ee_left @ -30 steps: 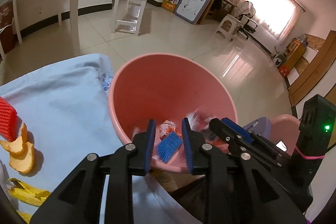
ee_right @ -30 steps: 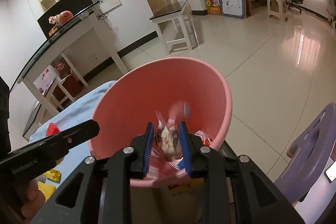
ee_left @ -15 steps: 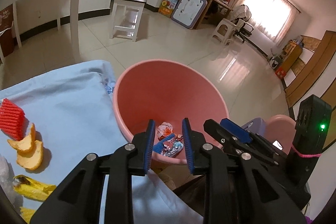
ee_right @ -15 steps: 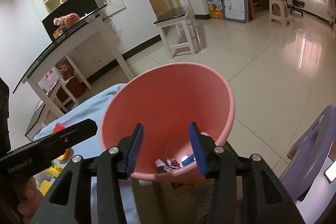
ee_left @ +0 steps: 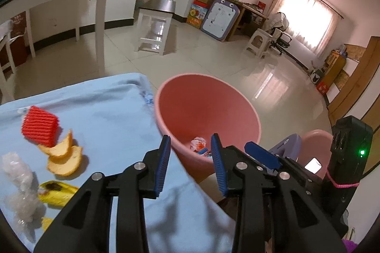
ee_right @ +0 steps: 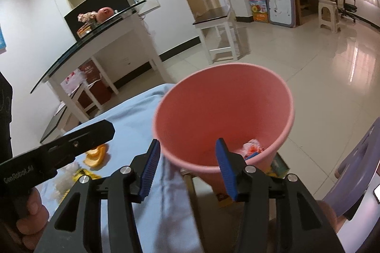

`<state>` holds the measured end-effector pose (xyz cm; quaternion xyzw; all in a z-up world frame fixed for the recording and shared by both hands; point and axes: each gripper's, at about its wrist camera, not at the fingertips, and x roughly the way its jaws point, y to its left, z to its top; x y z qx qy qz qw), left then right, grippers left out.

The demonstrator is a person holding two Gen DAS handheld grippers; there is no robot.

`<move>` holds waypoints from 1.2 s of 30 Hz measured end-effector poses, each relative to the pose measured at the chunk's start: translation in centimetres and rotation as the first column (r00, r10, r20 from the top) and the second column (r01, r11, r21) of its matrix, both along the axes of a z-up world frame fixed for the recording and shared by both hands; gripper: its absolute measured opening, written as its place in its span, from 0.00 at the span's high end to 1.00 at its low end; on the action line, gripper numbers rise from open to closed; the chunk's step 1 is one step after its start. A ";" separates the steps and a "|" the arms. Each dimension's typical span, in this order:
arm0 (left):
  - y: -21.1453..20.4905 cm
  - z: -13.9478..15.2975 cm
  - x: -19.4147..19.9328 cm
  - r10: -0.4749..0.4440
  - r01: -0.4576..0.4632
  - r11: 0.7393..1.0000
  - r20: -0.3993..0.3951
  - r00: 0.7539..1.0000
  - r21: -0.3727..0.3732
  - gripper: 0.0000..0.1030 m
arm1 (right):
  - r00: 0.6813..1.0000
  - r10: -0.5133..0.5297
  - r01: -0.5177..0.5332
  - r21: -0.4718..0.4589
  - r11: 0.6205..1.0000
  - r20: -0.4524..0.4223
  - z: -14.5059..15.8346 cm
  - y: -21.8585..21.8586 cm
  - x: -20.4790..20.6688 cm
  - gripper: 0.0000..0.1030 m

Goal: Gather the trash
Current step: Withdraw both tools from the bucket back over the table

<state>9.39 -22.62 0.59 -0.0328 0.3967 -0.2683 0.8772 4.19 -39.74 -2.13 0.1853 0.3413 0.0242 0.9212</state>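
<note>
1. Both grippers stand empty: the left gripper [ee_left: 191, 164] has just been opening its jaws, with nothing between the pads, and the right gripper [ee_right: 187, 168] holds its jaws well apart, likewise bare.
2. The pink bin [ee_left: 180, 89] sits just past the table's right edge; crumpled wrappers [ee_left: 199, 146] already lie at its bottom.
3. Trash left to collect lies on the blue cloth [ee_left: 99, 108], to the left of the left gripper's fingers: a red foam net [ee_left: 39, 126], two orange peels [ee_left: 63, 154] just beside it, a banana peel [ee_left: 55, 190] nearer the camera, and clear plastic wrap [ee_left: 17, 184] at the far left edge.
4. The deciding relation (my judgement): all of it lies left of both grippers, and the left one is nearer, so the left hand should swing leftward and down.
5. The orange peels are closest to the left fingers; their long axis appears to run roughly left to right in the left wrist view, so the jaws would best close across the short way.
6. The right gripper faces the bin, well apart from the trash.
</note>
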 end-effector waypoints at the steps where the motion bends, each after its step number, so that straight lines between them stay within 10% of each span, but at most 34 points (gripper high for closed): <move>1: 0.3 0.1 -0.2 0.007 -0.007 1.000 0.002 1.000 0.000 0.66 | 1.000 0.012 -0.012 0.000 1.000 0.004 0.1 0.6 -0.2 0.53; 21: 9.9 0.8 -3.9 0.205 -0.211 0.975 0.091 0.974 0.064 0.66 | 0.991 0.126 -0.126 0.004 0.992 0.036 1.3 6.2 -2.8 0.47; 36: 21.7 -0.3 -7.8 0.424 -0.436 0.890 0.114 0.899 0.131 0.66 | 0.964 0.264 -0.264 -0.015 0.964 0.020 0.9 11.0 -3.2 0.47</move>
